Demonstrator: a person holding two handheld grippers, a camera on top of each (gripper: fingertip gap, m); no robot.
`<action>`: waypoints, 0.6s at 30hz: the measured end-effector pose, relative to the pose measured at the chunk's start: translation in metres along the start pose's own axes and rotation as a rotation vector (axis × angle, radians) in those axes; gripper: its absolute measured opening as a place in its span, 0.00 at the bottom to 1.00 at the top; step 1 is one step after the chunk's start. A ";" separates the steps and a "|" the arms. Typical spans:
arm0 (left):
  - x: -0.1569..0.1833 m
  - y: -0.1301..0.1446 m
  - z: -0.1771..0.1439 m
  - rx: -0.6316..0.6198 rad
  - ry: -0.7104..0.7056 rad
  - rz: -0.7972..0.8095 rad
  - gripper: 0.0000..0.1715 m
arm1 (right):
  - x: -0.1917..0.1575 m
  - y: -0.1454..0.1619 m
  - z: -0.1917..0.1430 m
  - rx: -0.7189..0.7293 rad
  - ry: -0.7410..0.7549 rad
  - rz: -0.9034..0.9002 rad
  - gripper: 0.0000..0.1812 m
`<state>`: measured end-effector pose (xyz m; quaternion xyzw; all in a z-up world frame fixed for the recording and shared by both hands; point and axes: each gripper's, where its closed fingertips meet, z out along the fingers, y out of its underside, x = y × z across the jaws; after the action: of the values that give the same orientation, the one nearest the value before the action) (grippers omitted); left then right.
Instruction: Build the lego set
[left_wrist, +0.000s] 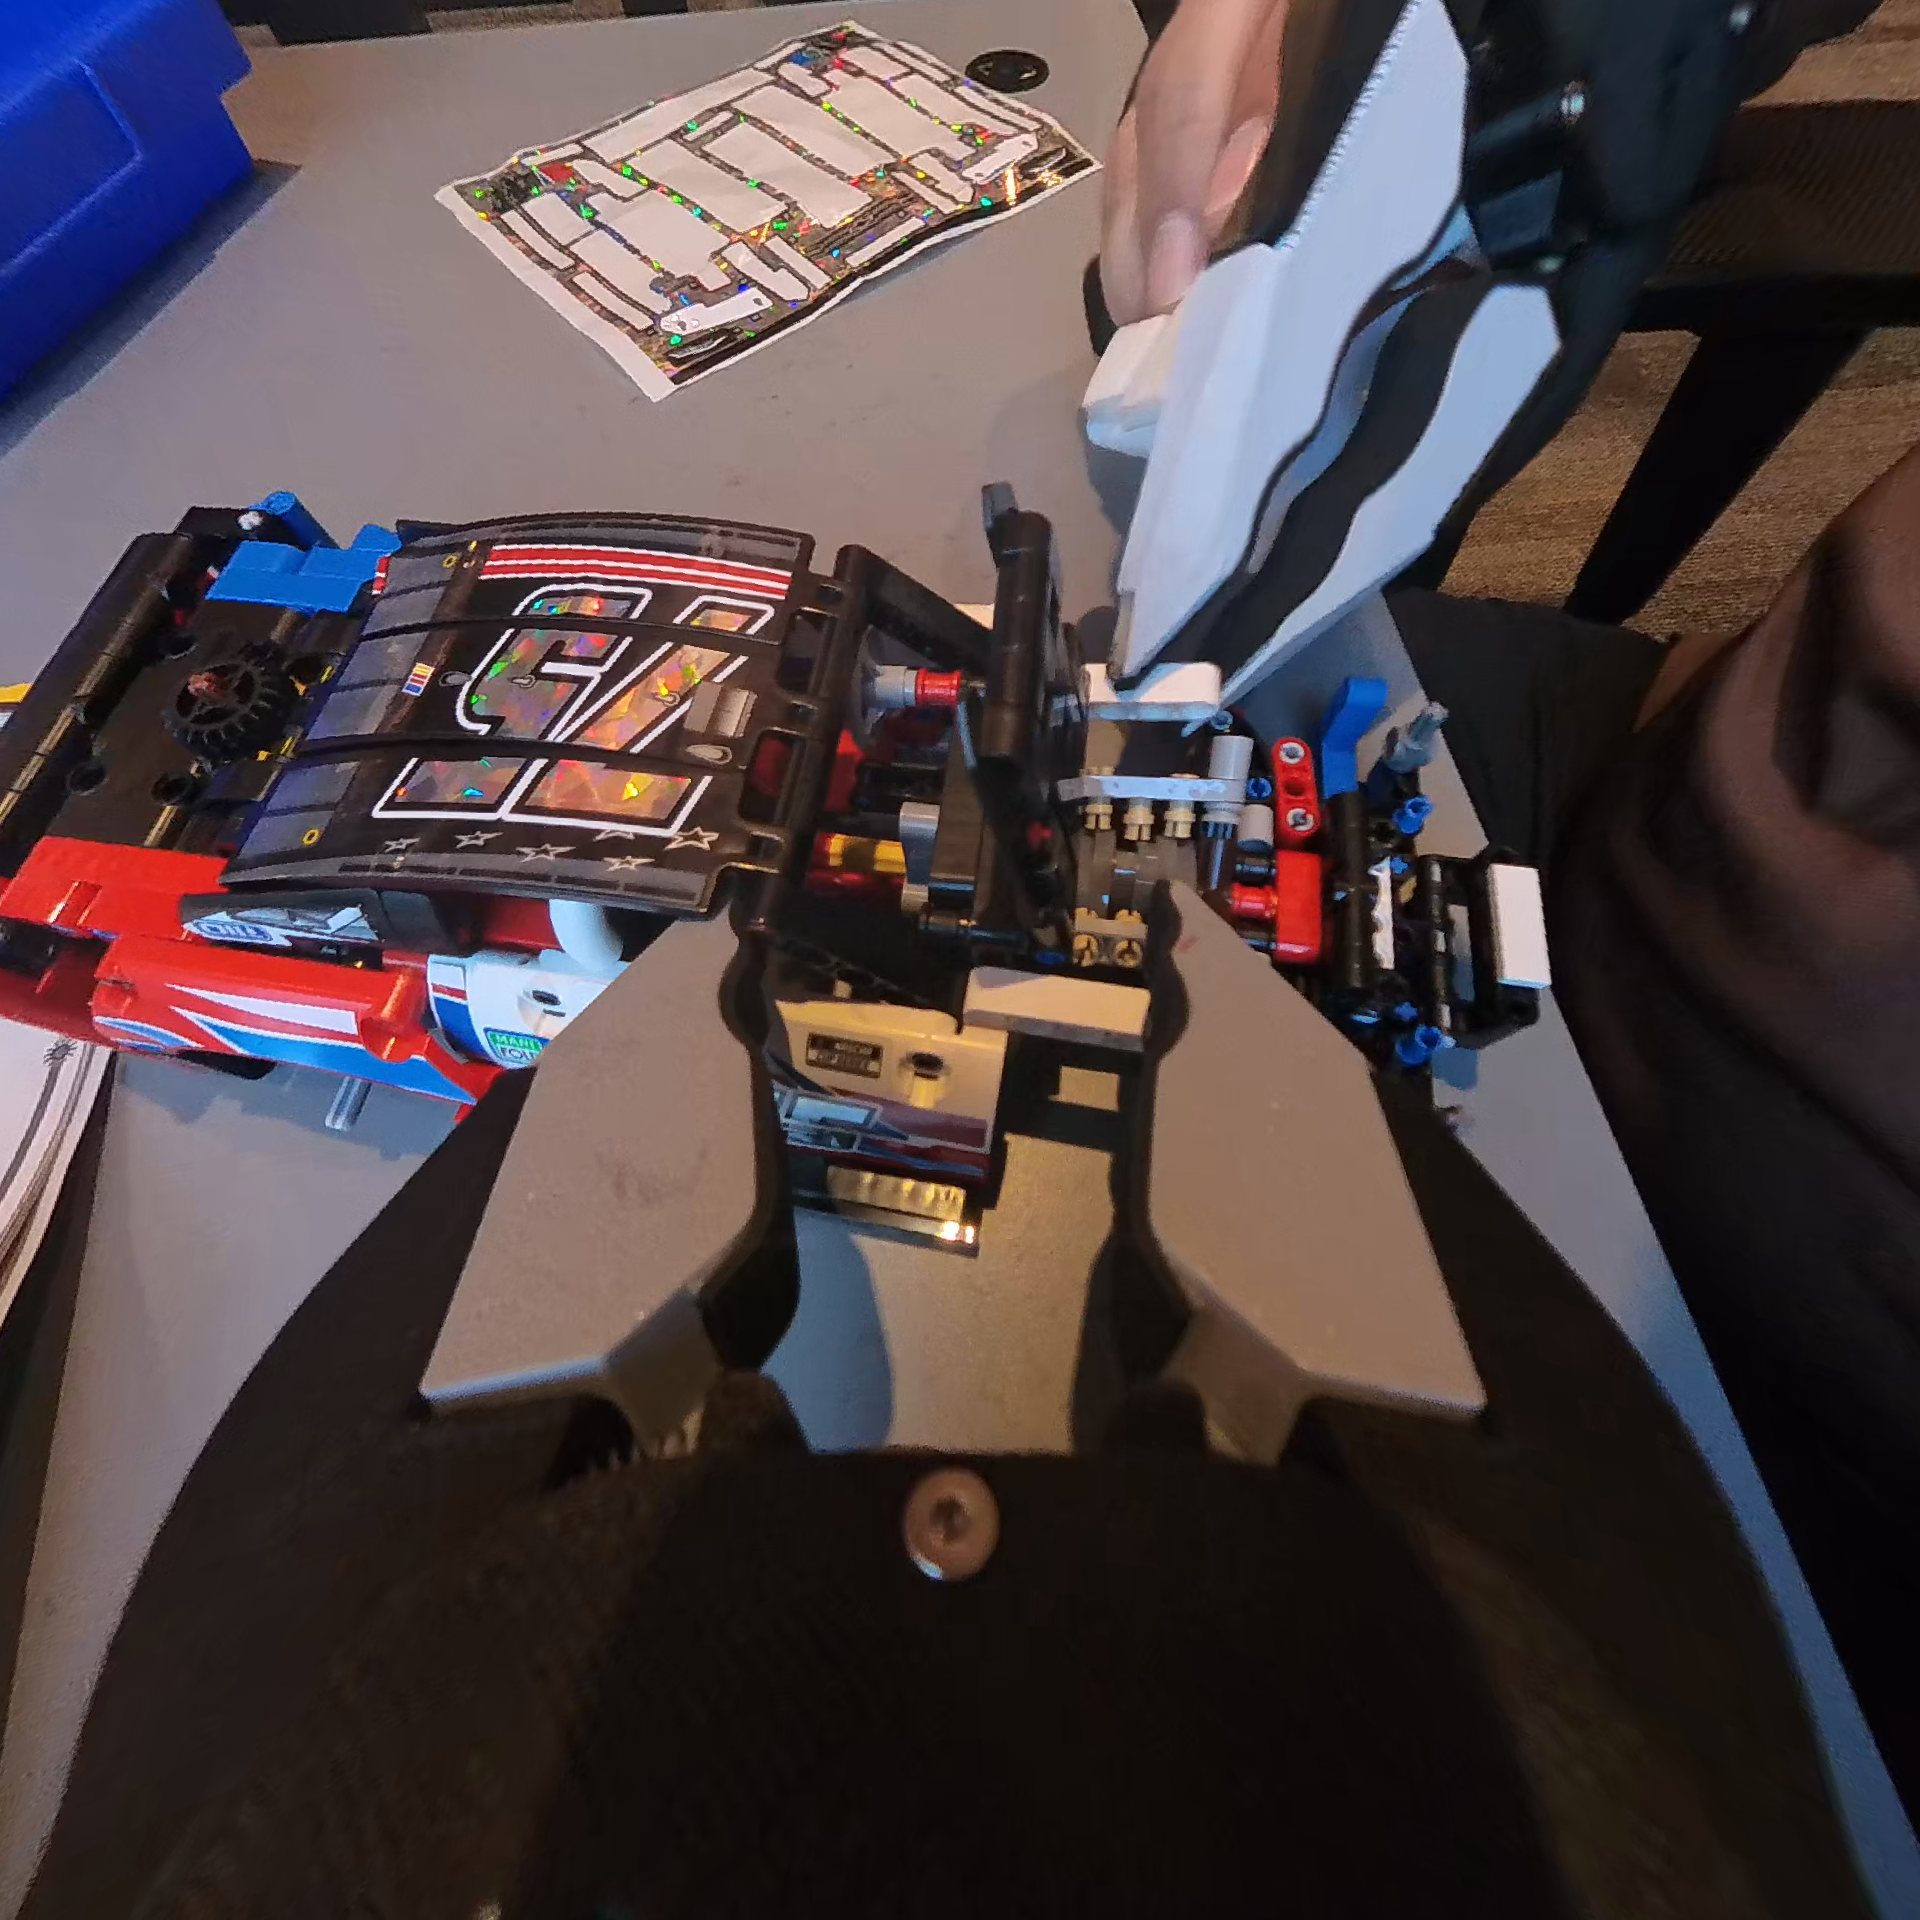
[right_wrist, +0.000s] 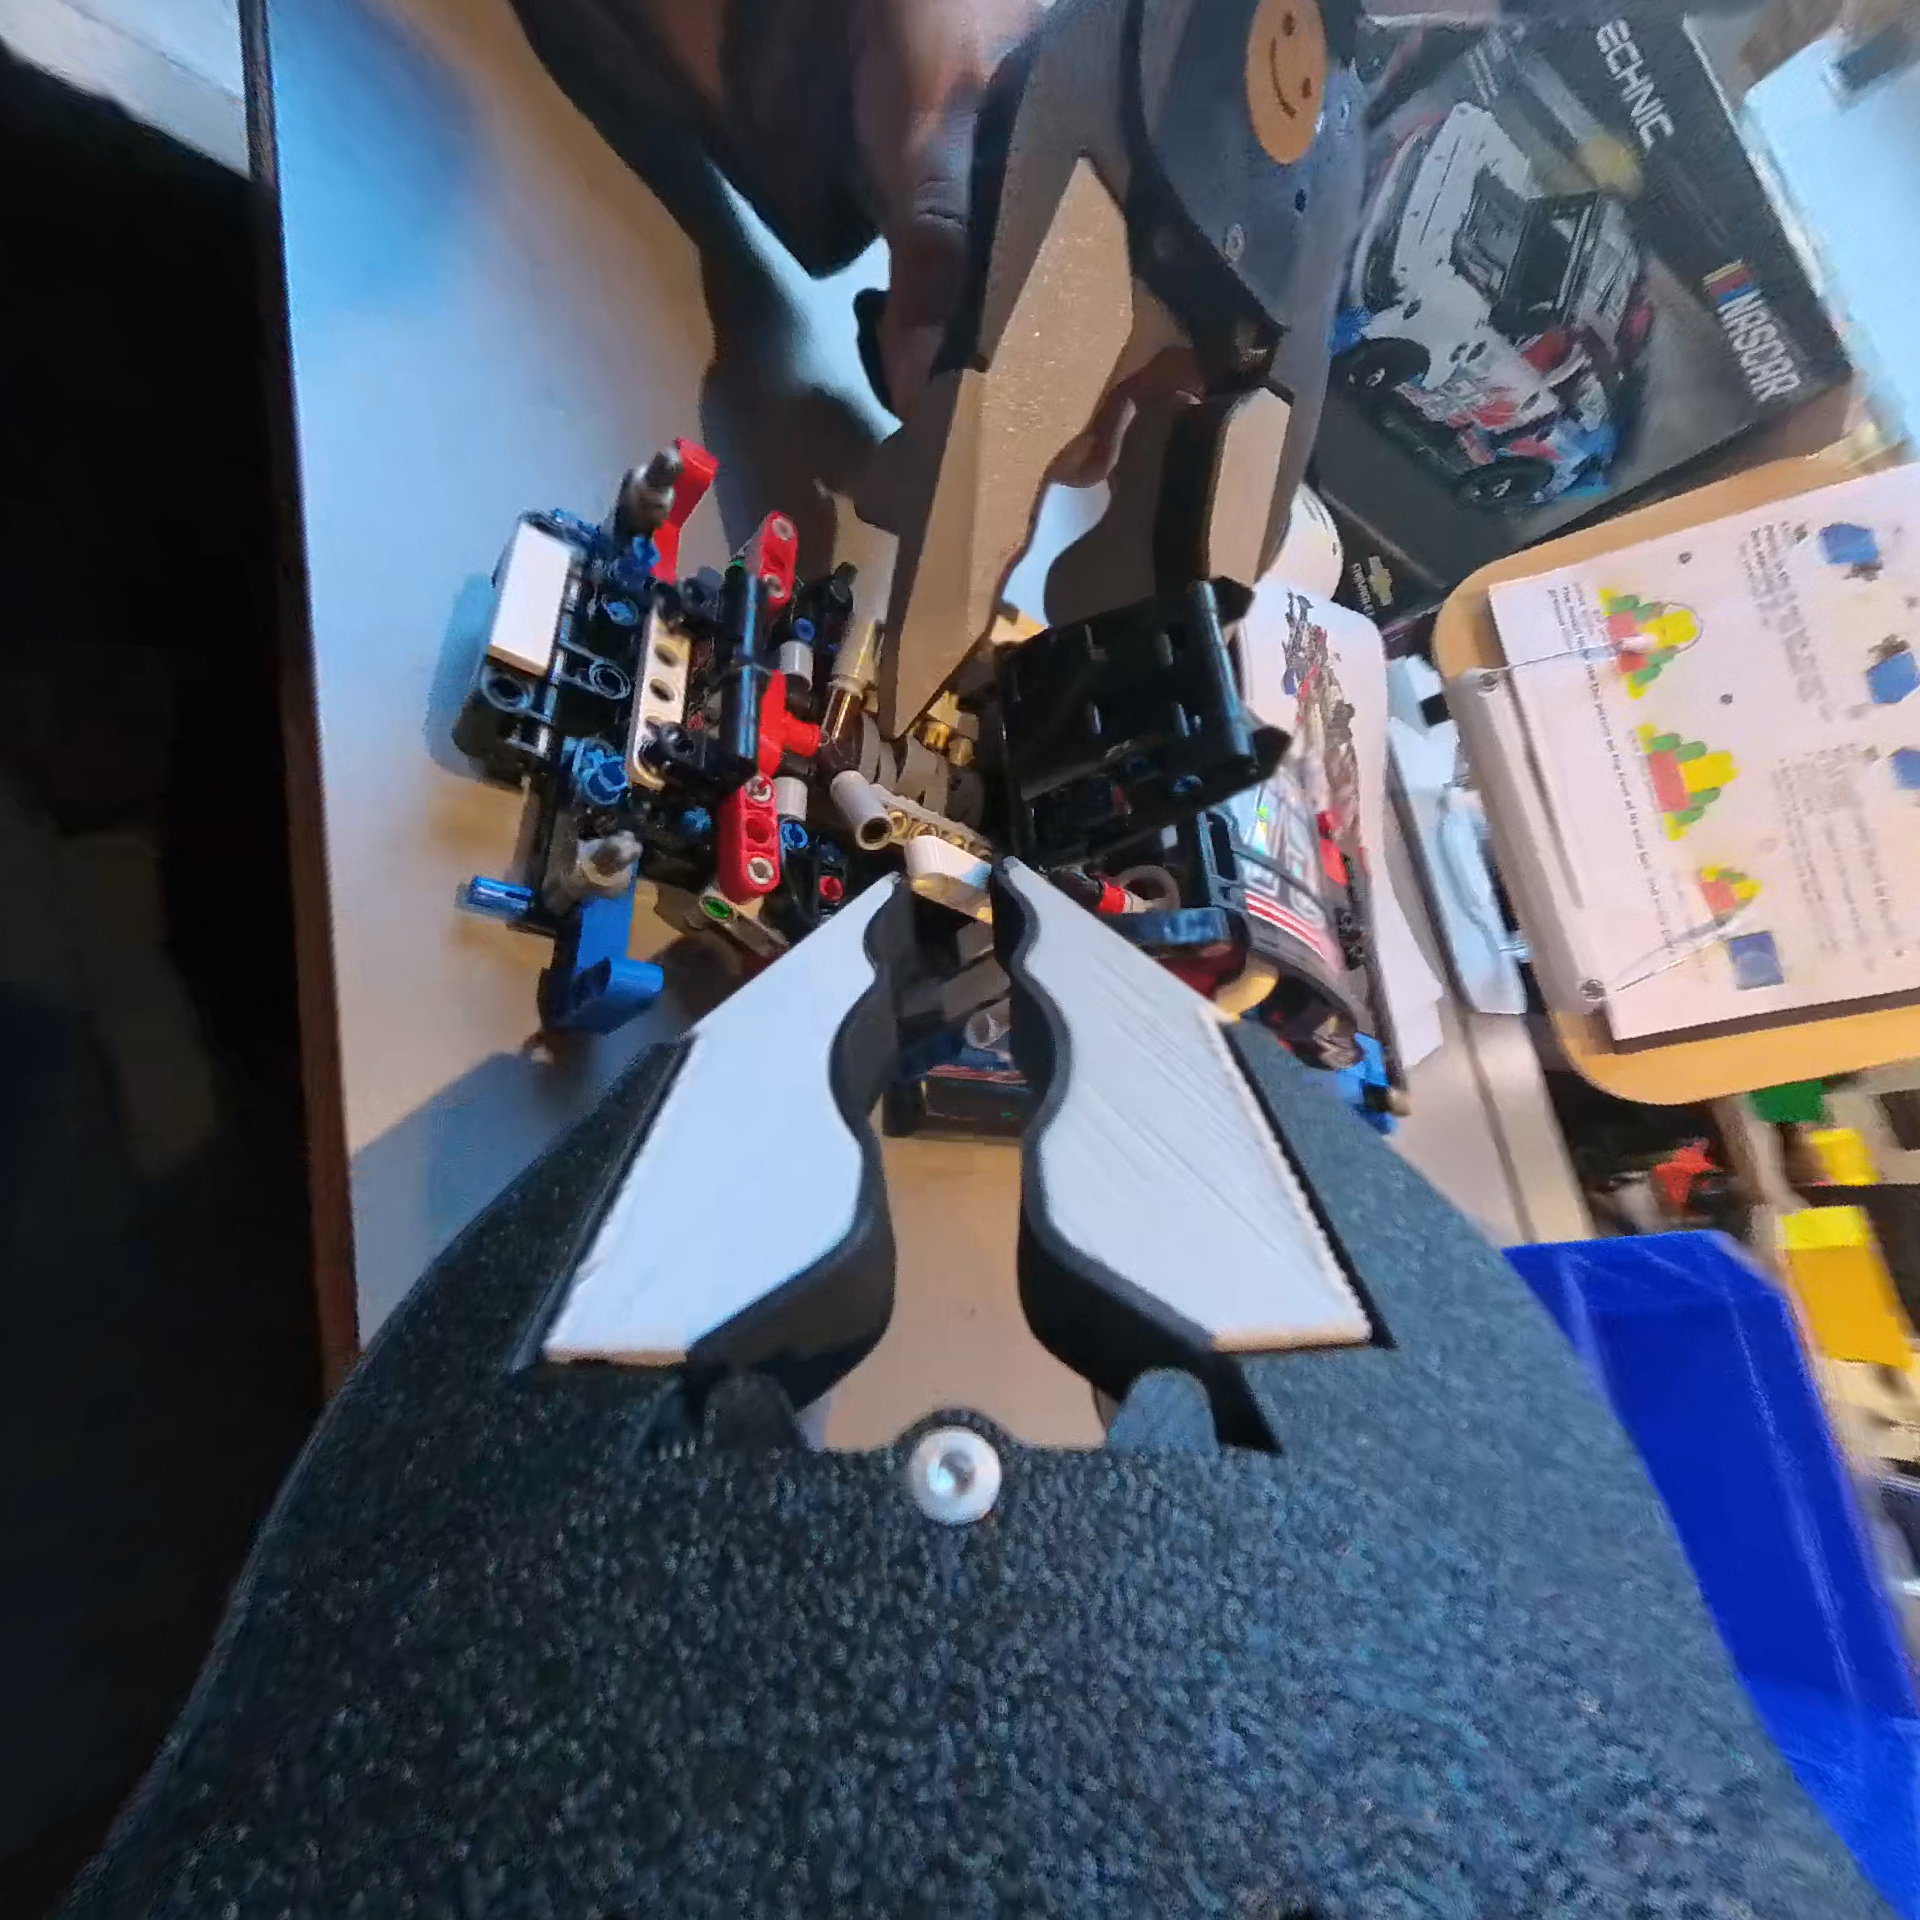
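At the bottom of the left wrist view our left gripper (left_wrist: 951, 925) spreads its 2 grey fingers (left_wrist: 623, 1143) around the side of the lego car (left_wrist: 520, 717) at frame centre on the table (left_wrist: 364, 343), apparently bracing it. Just beyond, our right gripper (left_wrist: 1153, 691) slants down from the upper right, its fingers pinched on a small white piece (right_wrist: 951, 868) over the engine bay. Farther off lies a sticker sheet (left_wrist: 769, 197).

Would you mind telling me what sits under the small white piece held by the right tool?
Under the white piece, pinched by the right tool, a grey beam tops tan pins in the car. Deeper parts are hidden.
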<state>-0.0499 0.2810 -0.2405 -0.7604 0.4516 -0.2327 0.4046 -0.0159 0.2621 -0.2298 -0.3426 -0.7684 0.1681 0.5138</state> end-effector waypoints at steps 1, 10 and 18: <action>0.000 0.000 0.000 0.002 -0.002 0.000 0.42 | 0.000 0.001 0.000 -0.012 0.023 -0.055 0.08; 0.001 0.000 0.000 0.013 -0.002 0.006 0.41 | 0.004 0.002 -0.008 -0.028 0.118 -0.141 0.07; -0.001 0.001 -0.001 0.018 -0.015 0.000 0.42 | 0.006 -0.001 -0.003 0.005 0.027 0.128 0.09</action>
<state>-0.0516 0.2812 -0.2405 -0.7584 0.4466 -0.2311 0.4148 -0.0149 0.2650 -0.2237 -0.3920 -0.7376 0.1980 0.5129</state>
